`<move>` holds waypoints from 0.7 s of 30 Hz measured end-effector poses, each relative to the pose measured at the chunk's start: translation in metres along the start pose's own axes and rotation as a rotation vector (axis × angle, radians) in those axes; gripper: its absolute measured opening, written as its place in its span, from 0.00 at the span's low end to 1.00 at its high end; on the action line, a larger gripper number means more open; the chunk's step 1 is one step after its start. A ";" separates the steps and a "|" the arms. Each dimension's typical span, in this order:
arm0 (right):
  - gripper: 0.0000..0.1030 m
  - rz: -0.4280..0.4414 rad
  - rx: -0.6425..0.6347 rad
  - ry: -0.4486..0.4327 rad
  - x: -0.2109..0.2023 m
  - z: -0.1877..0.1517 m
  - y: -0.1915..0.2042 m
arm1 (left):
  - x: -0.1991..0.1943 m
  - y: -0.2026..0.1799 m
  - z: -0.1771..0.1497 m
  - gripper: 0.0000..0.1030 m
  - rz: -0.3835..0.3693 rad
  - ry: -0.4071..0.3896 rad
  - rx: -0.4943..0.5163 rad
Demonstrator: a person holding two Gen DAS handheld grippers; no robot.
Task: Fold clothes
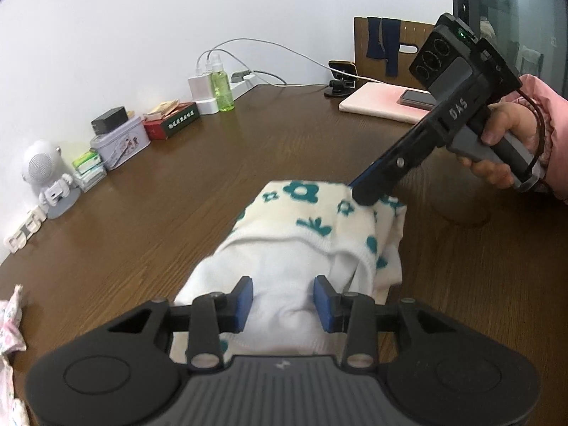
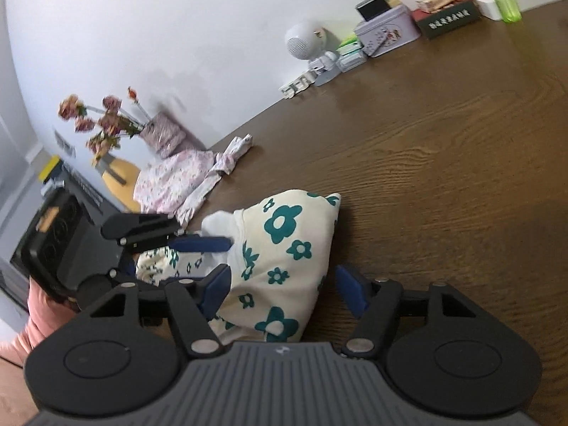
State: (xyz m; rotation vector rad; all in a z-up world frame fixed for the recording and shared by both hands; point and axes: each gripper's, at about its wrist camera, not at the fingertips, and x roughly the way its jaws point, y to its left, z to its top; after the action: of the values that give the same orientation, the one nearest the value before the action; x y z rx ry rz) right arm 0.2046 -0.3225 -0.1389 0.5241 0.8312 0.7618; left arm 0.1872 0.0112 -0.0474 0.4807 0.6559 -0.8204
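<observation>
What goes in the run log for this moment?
left tongs: open astride floral garment's white hem | right tongs: open over its far end | garment: bunched on table

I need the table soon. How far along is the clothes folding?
Done: the cream flowered garment is doubled into a compact bundle. In hand: the left gripper and right gripper straddle its two ends, jaws apart. Left: the pink floral garment lies crumpled by the wall, unfolded.
</observation>
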 end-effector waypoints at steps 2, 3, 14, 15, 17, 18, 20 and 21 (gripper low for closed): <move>0.64 0.007 0.024 -0.006 0.002 -0.001 0.001 | -0.002 0.001 -0.005 0.35 -0.008 -0.010 -0.010; 0.63 0.009 0.035 -0.010 0.003 -0.002 0.001 | -0.001 0.001 -0.006 0.35 -0.011 -0.015 -0.013; 0.60 -0.014 0.075 -0.052 0.013 -0.007 0.010 | -0.004 0.000 -0.018 0.35 -0.015 -0.072 -0.026; 0.58 -0.014 0.077 -0.053 0.014 -0.008 0.010 | -0.004 0.000 -0.019 0.35 -0.017 -0.077 -0.032; 0.57 -0.018 0.080 -0.059 0.015 -0.009 0.012 | -0.004 0.000 -0.020 0.35 -0.015 -0.084 -0.035; 0.54 -0.020 0.084 -0.060 0.015 -0.010 0.013 | -0.004 0.000 -0.021 0.35 -0.015 -0.087 -0.036; 0.42 -0.027 0.103 -0.062 0.018 -0.013 0.014 | -0.004 0.000 -0.022 0.35 -0.013 -0.091 -0.040; 0.33 -0.036 0.115 -0.064 0.019 -0.014 0.014 | -0.004 -0.001 -0.022 0.35 -0.012 -0.093 -0.044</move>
State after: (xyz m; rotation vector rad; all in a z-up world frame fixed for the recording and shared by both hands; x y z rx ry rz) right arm 0.1962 -0.2974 -0.1468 0.6307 0.8260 0.6635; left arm 0.1772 0.0262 -0.0599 0.3973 0.5904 -0.8327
